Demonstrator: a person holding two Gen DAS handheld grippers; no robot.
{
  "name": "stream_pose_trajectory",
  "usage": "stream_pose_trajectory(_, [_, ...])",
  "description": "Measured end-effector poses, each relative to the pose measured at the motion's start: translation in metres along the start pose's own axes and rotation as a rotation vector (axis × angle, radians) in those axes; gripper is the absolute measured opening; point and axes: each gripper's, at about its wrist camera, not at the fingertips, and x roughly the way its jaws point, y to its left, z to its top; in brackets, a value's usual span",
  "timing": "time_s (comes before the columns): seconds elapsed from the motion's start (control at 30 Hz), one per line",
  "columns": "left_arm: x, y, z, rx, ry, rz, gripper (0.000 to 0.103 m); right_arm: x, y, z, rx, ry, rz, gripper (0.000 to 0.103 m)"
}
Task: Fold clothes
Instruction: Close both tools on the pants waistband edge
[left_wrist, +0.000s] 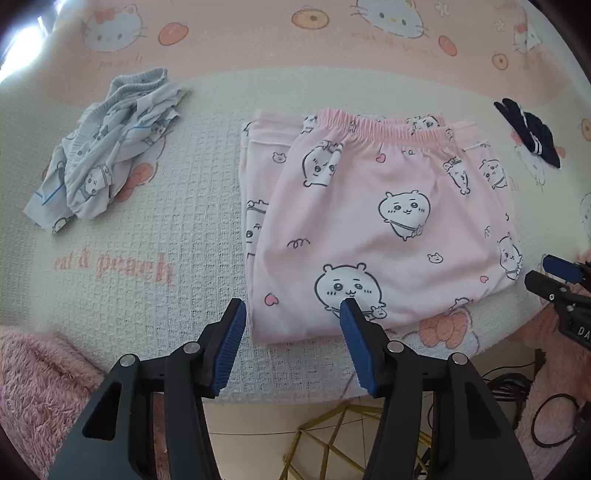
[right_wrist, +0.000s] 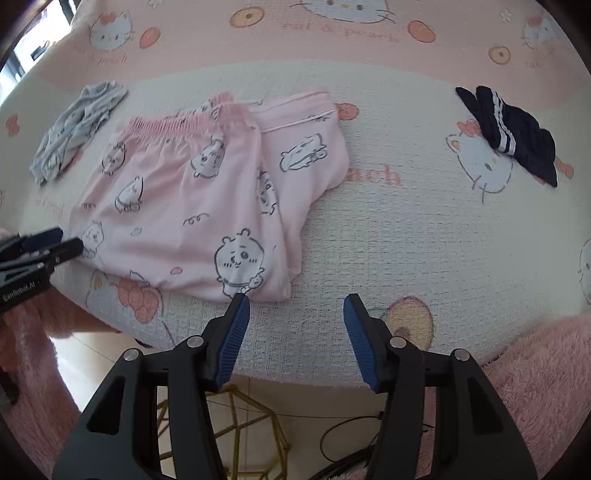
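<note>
Pink cartoon-print trousers (left_wrist: 369, 221) (right_wrist: 192, 206) lie folded flat on the cat-print cloth (left_wrist: 155, 229), waistband at the far side. In the left wrist view my left gripper (left_wrist: 291, 310) hovers open over the trousers' near left corner, with its blue pads apart and no cloth pinched between them. In the right wrist view my right gripper (right_wrist: 295, 301) stands open just off the trousers' near right corner, over bare cloth. Each gripper also shows at the edge of the other's view: the right gripper (left_wrist: 543, 273), the left gripper (right_wrist: 62, 243).
A crumpled pale blue garment (left_wrist: 99, 158) (right_wrist: 74, 125) lies at the far left. A dark navy striped piece (left_wrist: 532, 133) (right_wrist: 513, 133) lies far right. Pink fluffy sleeves (left_wrist: 37, 376) (right_wrist: 546, 369) flank the grippers. Below the table's near edge are a gold wire frame (left_wrist: 332, 435) and cables.
</note>
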Motion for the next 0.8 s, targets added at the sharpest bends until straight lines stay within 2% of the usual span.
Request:
stream_pose_trajectory(0.1, [0.002, 0.003, 0.002, -0.018, -0.007, 0.002, 0.056, 0.008, -0.011, 0.002, 0.049, 0.013, -0.02, 0.055])
stream_pose_trajectory(0.17, [0.002, -0.002, 0.005, -0.02, -0.019, -0.039, 0.056, 0.014, -0.015, 0.001, 0.06, 0.035, 0.024, 0.055])
stream_pose_trajectory(0.23, [0.001, -0.01, 0.005, 0.006, -0.026, -0.058, 0.056, 0.021, -0.01, 0.0, 0.039, 0.06, 0.024, 0.055])
stream_pose_trajectory(0.33, [0.01, -0.018, -0.002, 0.077, 0.019, 0.045, 0.056, 0.025, -0.001, -0.004, -0.045, 0.082, -0.051, 0.061])
stream_pose_trajectory(0.37, [0.013, -0.018, -0.004, 0.085, 0.035, 0.074, 0.056, 0.024, -0.006, -0.006, -0.026, 0.089, -0.08, 0.062])
stream_pose_trajectory(0.4, [0.013, -0.01, -0.003, 0.041, 0.039, 0.052, 0.057, 0.023, -0.011, -0.007, -0.006, 0.096, -0.108, 0.062])
stream_pose_trajectory(0.5, [0.005, 0.013, 0.0, -0.076, 0.013, 0.02, 0.056, 0.016, -0.032, -0.006, 0.101, 0.072, -0.071, 0.062])
stream_pose_trajectory(0.6, [-0.001, 0.016, 0.003, -0.111, -0.029, -0.052, 0.056, 0.002, -0.035, -0.004, 0.152, -0.008, 0.094, 0.063])
stream_pose_trajectory(0.67, [-0.001, 0.01, 0.003, -0.107, -0.034, -0.103, 0.056, 0.009, -0.027, -0.004, 0.144, 0.006, 0.179, 0.063])
stream_pose_trajectory(0.77, [0.005, -0.006, 0.003, -0.038, -0.02, -0.068, 0.056, 0.025, -0.012, -0.002, 0.07, 0.074, 0.17, 0.062])
stream_pose_trajectory(0.8, [0.003, -0.01, 0.003, -0.026, -0.033, -0.068, 0.056, 0.023, -0.01, -0.001, 0.051, 0.058, 0.15, 0.063])
